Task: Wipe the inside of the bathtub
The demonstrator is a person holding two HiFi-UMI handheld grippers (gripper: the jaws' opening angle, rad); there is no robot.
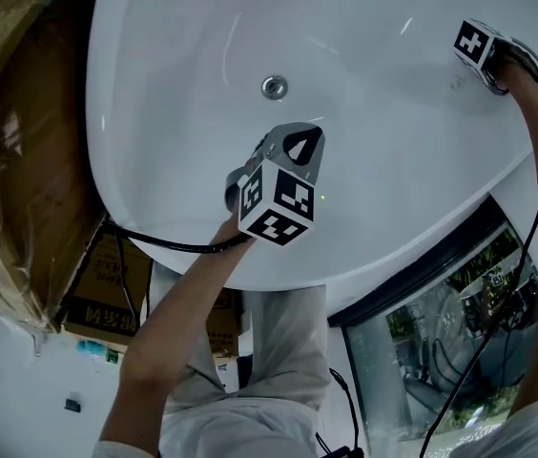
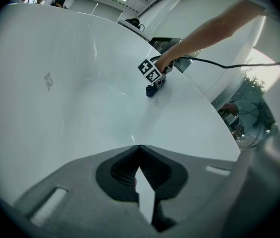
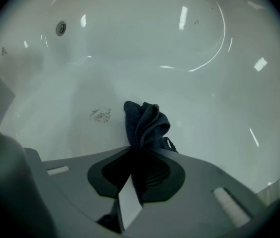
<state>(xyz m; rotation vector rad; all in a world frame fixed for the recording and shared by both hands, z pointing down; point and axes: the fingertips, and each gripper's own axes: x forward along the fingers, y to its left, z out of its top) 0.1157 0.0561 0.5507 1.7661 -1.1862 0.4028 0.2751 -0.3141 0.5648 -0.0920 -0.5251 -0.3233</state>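
- A white bathtub (image 1: 393, 160) is seen from above, and its round metal drain (image 1: 273, 87) is set in the bottom.
- The left gripper (image 2: 139, 148) is held over the inside of the tub, near the drain. Its jaws are pressed together at the tips, and nothing is caught between them.
- The right gripper (image 3: 139, 150) is held further away, at the inner wall on the right side of the tub, well apart from the left one.
- A dark cloth (image 3: 145, 120) is pinched between the jaws of the right gripper. It is bunched in folds and stands out beyond the jaw tips.
- In the left gripper view the cloth seems to be laid against the tub wall, but the contact itself is too small to be confirmed.
- A faint grey mark (image 3: 100, 115) is seen on the white surface, just to the left of the cloth.
- A black cable (image 1: 169, 244) is led along the outer rim of the tub toward the left gripper.
- A brown cardboard box (image 1: 21, 160) is placed outside the tub, on its left side.
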